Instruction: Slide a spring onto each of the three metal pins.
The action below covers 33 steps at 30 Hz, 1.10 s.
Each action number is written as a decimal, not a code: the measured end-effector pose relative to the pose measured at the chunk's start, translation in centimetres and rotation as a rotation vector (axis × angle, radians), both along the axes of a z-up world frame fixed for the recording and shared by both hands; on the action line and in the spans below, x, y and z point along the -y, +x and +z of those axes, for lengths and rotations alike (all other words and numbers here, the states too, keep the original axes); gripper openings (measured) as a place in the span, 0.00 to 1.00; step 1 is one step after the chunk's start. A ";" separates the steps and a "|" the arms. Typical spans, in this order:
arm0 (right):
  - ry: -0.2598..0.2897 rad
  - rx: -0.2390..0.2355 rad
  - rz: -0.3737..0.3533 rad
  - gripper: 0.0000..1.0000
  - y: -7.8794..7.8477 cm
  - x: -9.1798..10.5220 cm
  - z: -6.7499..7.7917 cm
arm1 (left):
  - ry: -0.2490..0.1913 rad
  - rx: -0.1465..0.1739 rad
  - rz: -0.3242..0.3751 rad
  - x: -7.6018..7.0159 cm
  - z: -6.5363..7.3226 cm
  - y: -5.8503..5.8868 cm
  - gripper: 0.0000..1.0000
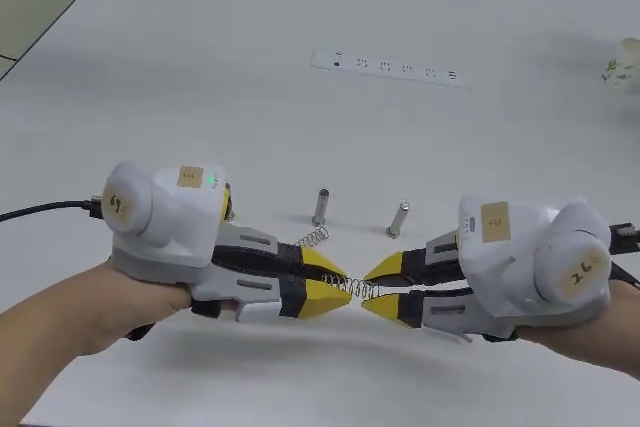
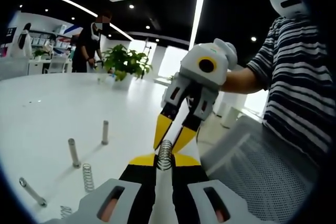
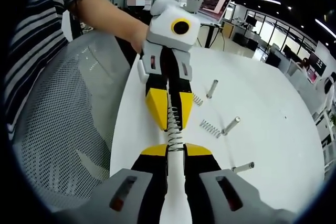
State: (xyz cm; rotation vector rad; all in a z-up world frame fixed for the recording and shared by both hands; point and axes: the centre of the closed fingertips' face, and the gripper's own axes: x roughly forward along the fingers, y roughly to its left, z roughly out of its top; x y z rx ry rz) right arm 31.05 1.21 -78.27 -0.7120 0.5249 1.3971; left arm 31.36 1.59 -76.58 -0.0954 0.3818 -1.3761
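As it seems light and floppy, the thin silver coil spring [image 1: 356,290] is clamped endwise by left gripper [image 1: 342,292] (9 o'clock) and right gripper [image 1: 371,293] (3 o'clock).

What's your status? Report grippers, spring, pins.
Left gripper and right gripper both shut on one spring, held over table. Pins bare. Nothing in the way.

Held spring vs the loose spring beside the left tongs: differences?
The held spring is off the table, pinched at its ends by the left tongs and right tongs; the loose spring lies on the table, ungripped. The held spring runs between the tongs; the loose spring lies slanted near a pin. Both are metal coils.
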 end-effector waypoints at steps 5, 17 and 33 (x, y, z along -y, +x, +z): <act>-0.007 0.025 0.020 0.08 0.0 0.0 0.4 | -0.012 -0.007 0.004 0.0 0.0 0.0 0.02; 0.013 0.032 0.058 0.07 0.0 -0.4 1.8 | 0.005 0.006 -0.010 -0.1 -0.3 -0.2 0.02; 0.118 -0.049 0.064 0.07 -0.3 -2.7 3.9 | 0.075 0.051 -0.020 -0.1 -1.3 -0.1 0.02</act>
